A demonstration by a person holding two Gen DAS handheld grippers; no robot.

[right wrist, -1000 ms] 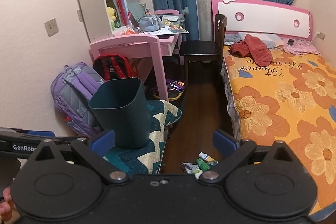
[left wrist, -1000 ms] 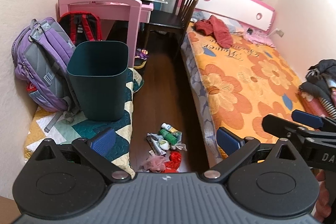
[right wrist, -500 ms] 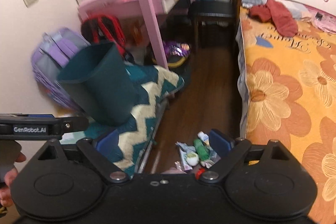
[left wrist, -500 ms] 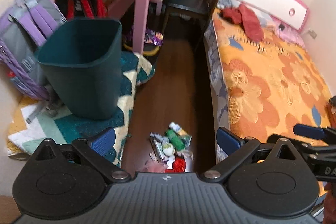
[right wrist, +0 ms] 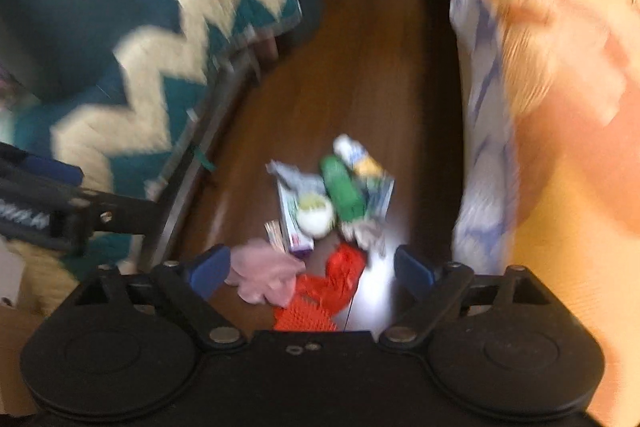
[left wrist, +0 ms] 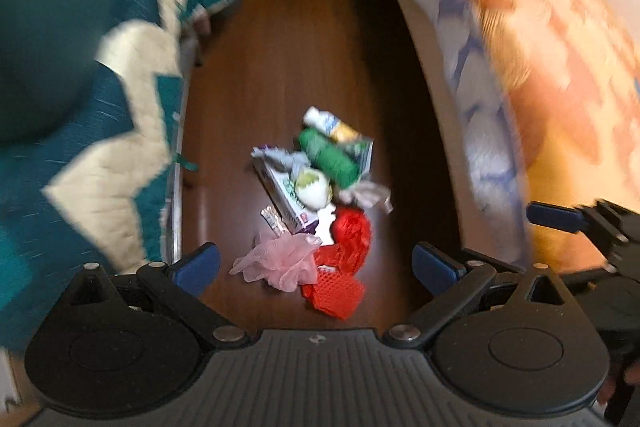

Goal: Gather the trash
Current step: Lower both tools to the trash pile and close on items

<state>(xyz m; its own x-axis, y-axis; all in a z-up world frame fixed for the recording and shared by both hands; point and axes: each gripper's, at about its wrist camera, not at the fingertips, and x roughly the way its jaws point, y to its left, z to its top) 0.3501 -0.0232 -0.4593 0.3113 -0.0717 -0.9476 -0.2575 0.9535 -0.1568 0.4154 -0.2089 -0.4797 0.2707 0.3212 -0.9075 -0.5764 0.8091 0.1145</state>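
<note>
Below you, trash [left wrist: 316, 203] heaped on the floor [left wrist: 304, 27] between quilt [left wrist: 100, 131] and bed [left wrist: 540, 47]. Pink pouf [left wrist: 280, 261]: soft, light; pinch its bulk. Red mesh [left wrist: 340, 279]: limp, may snag. Green bottle [left wrist: 330, 157]: stiff, slippery; grip mid-body. Left gripper [left wrist: 316, 263]: apart, empty. Right gripper [right wrist: 312, 269]: closing, nothing clamped.

Both grippers [left wrist: 316, 265] [right wrist: 312, 273] down-tilted (right closing)

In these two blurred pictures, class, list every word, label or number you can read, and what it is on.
None can be read for certain.
White lettering on the left gripper's arm: blurred.
Print on the purple-edged box: too blurred.
Label on the white and yellow bottle: too blurred.
</note>
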